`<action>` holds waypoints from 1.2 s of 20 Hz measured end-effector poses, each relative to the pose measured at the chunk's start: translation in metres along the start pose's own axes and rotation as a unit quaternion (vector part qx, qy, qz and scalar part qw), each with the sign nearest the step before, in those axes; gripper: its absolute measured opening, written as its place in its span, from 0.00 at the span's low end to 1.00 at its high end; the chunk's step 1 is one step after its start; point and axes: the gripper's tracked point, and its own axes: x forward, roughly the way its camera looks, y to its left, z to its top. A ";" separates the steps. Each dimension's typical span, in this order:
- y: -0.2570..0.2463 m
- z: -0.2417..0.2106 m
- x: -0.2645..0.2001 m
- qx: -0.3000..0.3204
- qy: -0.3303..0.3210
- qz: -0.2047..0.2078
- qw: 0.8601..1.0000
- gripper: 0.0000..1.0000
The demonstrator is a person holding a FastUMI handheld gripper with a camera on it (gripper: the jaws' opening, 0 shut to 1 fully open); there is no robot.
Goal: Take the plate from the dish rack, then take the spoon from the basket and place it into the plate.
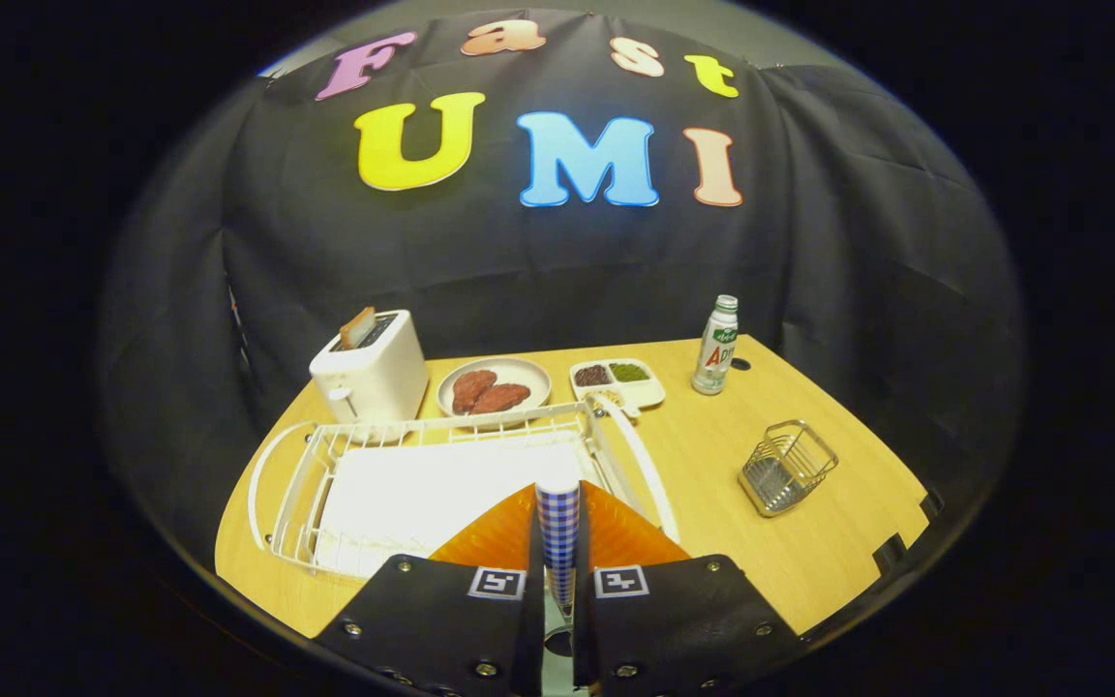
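My gripper point(557, 590) is shut on the plate point(558, 523), which I see edge-on between the fingers: a blue-checked rim standing upright with orange faces spreading to either side. The plate is held over the near right part of the white wire dish rack point(296, 484); whether it still touches the rack I cannot tell. The wire basket point(786, 467) stands on the table to the right, beyond the fingers. I cannot make out the spoon inside it.
Behind the rack stand a white toaster point(371, 373), a plate of brown meat pieces point(494, 387) and a white divided dish point(617, 381). A small bottle point(716, 346) stands at the back right. Bare wooden table point(712, 542) lies between rack and basket.
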 end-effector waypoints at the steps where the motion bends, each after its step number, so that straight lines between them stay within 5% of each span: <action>1: 0.007 -0.011 -0.001 -0.005 0.007 0.009 1.000 0.12; 20: 0.001 -0.101 -0.003 0.021 0.097 0.034 0.994 0.14; 24: -0.004 -0.097 -0.001 0.025 0.096 0.036 0.994 0.35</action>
